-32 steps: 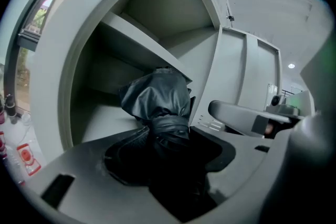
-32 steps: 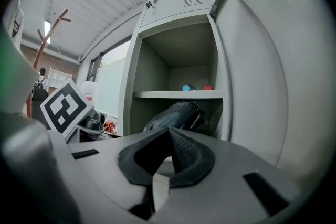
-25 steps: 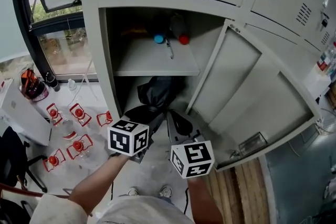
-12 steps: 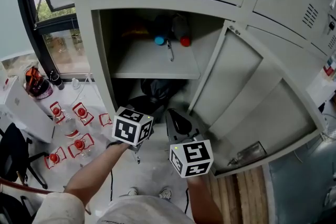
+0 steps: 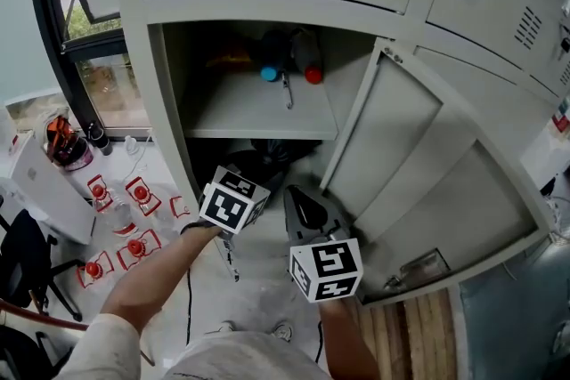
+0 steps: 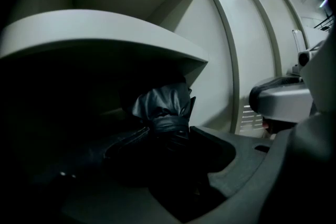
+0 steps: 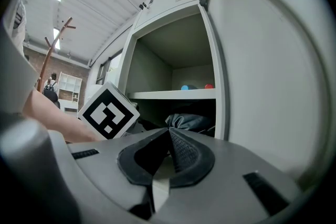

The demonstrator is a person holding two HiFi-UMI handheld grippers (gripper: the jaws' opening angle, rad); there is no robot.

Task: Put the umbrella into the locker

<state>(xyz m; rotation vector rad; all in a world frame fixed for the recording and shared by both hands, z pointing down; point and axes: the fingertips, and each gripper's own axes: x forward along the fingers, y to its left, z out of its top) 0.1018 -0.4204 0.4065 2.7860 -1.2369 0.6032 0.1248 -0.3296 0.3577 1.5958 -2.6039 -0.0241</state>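
The black folded umbrella (image 5: 267, 157) lies in the grey locker's lower compartment, under the shelf (image 5: 258, 111). My left gripper (image 5: 245, 177) reaches into that opening, its marker cube tilted. In the left gripper view the umbrella's strapped, bunched end (image 6: 163, 107) sticks out beyond the left gripper (image 6: 168, 139), whose dark jaws are shut on its body. My right gripper (image 5: 301, 207) hangs just outside the opening beside the open door (image 5: 419, 165), pointing level, shut and empty. In the right gripper view the right gripper (image 7: 169, 136) has its pads meeting at the tips, and the umbrella (image 7: 189, 122) shows beyond.
On the shelf stand a blue-capped bottle (image 5: 269, 73), a red-capped one (image 5: 313, 76) and something orange (image 5: 227, 58). Several red-and-white items (image 5: 134, 191) and a white box (image 5: 44, 191) lie on the floor at the left. Wooden flooring (image 5: 410, 316) runs below the door.
My left gripper has moved forward into the lower compartment and rolled, its cube now tilted. The umbrella has gone deeper under the shelf. The right gripper has stayed put.
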